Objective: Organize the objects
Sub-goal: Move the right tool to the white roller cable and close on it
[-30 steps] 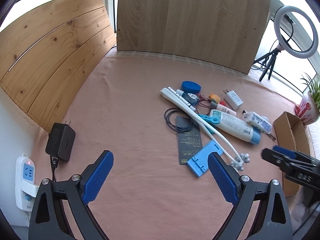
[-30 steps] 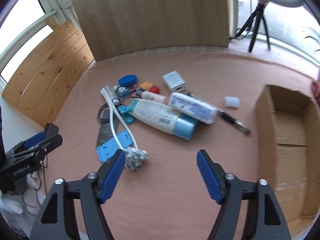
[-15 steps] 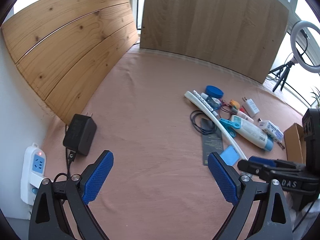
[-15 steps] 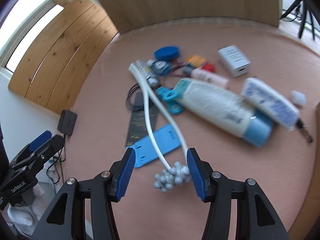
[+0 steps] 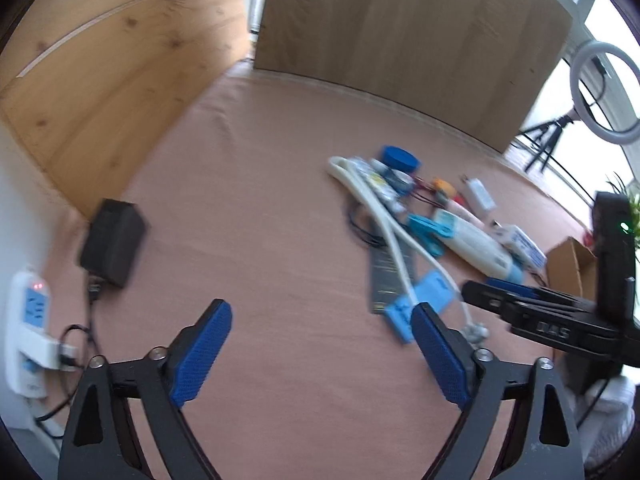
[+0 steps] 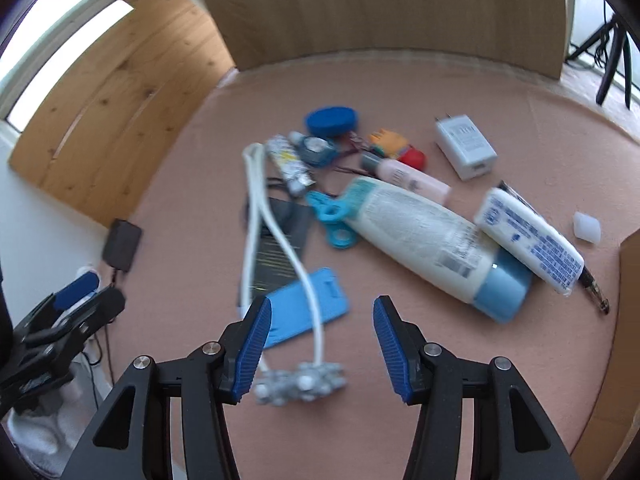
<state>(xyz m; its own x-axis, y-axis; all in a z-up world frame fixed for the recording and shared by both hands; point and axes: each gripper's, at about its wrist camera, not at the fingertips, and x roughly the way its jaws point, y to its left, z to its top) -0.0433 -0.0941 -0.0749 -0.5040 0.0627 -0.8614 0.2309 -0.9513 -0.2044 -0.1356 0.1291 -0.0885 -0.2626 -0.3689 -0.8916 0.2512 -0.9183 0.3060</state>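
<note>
Massager (image 6: 276,268), white and 2-armed, lies with its long axis running from the far loop end toward the near edge of the pink surface (image 6: 460,92); its cluster of grey roller balls (image 6: 300,384) points at the camera and sits between the blue pads of the right hand-held gripper (image 6: 322,354). Those jaws have just been closing, yet they stand part-spread and do not press the balls; the left pad is just beside the cluster, and whether it touches I cannot tell.

Under the massager's arms lie a blue flat holder (image 6: 306,312) and a dark card (image 6: 280,248). Beside them, toward the right edge, a big white bottle with a pale blue cap (image 6: 432,240) lies on its side with a white-and-blue tube (image 6: 528,240) resting against it. Farther back sit a teal clip (image 6: 332,216), a blue round lid (image 6: 330,120) and a white charger (image 6: 466,146). A cardboard box (image 6: 628,280) stands at the right edge.

The left hand-held gripper (image 5: 320,354) hangs wide-spread over bare cloth, jaws having just been closing a little, nothing between them. A black power adapter (image 5: 112,248) and a white power strip (image 5: 28,328) lie at the left edge.
</note>
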